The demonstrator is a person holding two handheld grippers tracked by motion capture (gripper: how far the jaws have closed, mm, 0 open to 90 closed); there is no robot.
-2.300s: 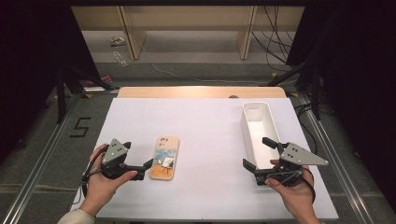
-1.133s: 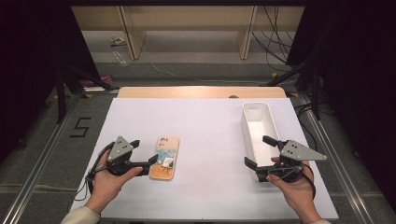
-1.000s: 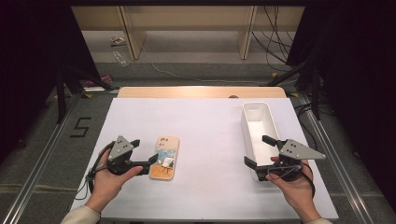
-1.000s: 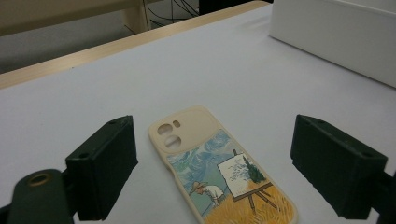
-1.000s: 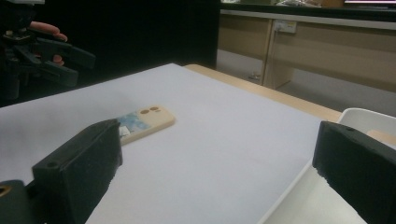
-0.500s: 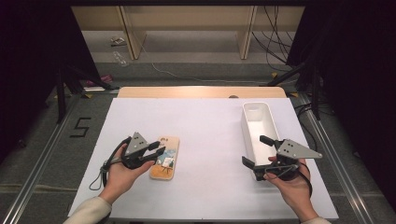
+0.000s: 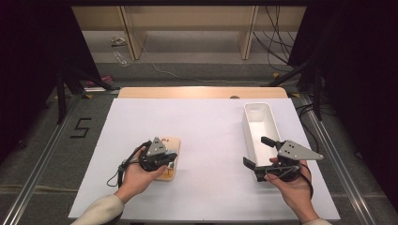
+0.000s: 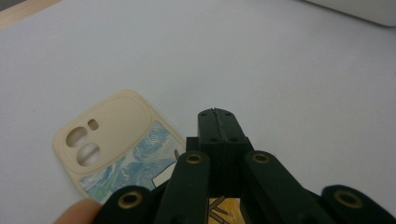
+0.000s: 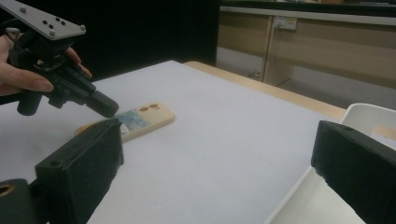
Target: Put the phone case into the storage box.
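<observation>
Left gripper (image 8: 217,122) fingers together, over case (image 8: 116,140) flat on counter (image 7: 211,131) | right gripper (image 7: 261,152) fingers apart by bin (image 7: 260,126) | risk: thin flat case, my closed fingers may skid it.

A white tabletop (image 7: 206,117) with a wooden far edge carries a phone case (image 7: 170,159) at front left and a long white bin (image 7: 259,129) at right. Beyond, cables (image 7: 277,28) trail across a grey floor (image 7: 187,70) under wooden shelving (image 7: 187,18).

Cream phone case (image 8: 116,140), blue swirl print; white bin (image 7: 261,129); black tongs (image 8: 218,125).
</observation>
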